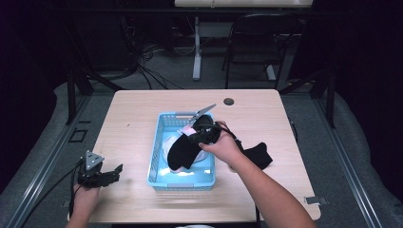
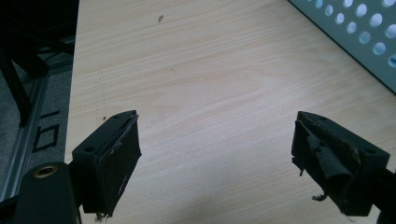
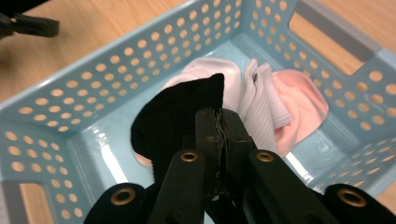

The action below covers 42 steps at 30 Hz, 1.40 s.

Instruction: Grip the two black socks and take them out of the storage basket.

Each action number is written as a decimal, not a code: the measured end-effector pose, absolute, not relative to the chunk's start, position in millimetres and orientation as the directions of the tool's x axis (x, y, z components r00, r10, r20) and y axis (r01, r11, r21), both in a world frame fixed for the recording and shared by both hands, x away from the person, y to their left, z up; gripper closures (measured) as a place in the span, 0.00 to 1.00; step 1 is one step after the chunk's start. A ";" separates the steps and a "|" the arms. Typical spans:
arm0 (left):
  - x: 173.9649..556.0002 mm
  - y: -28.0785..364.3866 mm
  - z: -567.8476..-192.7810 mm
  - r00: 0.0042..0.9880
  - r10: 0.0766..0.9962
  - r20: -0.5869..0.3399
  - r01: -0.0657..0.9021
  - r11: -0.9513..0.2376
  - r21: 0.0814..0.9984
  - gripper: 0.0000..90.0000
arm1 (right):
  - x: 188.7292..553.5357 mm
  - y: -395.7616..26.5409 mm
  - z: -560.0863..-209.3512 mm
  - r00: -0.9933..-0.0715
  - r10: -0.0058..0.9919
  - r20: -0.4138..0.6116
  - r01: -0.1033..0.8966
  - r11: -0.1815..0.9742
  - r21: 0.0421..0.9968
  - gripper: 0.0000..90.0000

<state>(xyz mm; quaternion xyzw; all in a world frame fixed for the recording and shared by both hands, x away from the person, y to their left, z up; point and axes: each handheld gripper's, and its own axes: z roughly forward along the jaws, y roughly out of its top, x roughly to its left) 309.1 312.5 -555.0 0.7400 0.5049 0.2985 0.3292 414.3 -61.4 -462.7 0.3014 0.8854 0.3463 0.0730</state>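
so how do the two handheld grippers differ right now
The left gripper has its jaws spread wide with nothing between them; the right gripper has its jaws shut on a black ribbed sock. The left sits over bare light wooden table, the right over the light blue perforated plastic basket. Both have black jaws and are handheld.

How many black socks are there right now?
2. One black sock hangs from the right gripper over the blue basket; another black sock lies on the table right of it. More may be hidden.
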 end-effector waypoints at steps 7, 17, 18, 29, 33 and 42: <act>308.9 312.7 -555.0 0.311 0.944 0.108 0.551 -0.272 0.789 0.17 | 404.3 -59.0 -436.0 -0.822 0.567 0.048 0.440 0.580 0.686 0.98; 308.7 312.8 -555.0 0.309 0.945 0.105 0.552 -0.268 0.790 0.17 | 392.9 -57.2 -411.2 -0.837 0.546 0.018 0.393 0.579 0.715 0.98; 308.7 312.9 -555.0 0.309 0.945 0.105 0.552 -0.268 0.790 0.17 | 392.2 -57.6 -408.7 -0.838 0.545 0.012 0.388 0.581 0.716 0.98; 308.8 313.0 -555.3 0.309 0.945 0.103 0.553 -0.267 0.789 0.17 | 386.0 -65.8 -389.2 -0.836 0.548 -0.008 0.363 0.565 0.740 0.98; 308.8 313.2 -555.2 0.309 0.945 0.103 0.554 -0.267 0.789 0.17 | 384.6 -73.2 -382.9 -0.831 0.557 -0.010 0.361 0.551 0.752 0.98; 308.7 314.5 -556.8 0.299 0.949 0.101 0.562 -0.261 0.785 0.17 | 382.7 -102.9 -373.9 -0.805 0.593 -0.008 0.366 0.509 0.779 0.98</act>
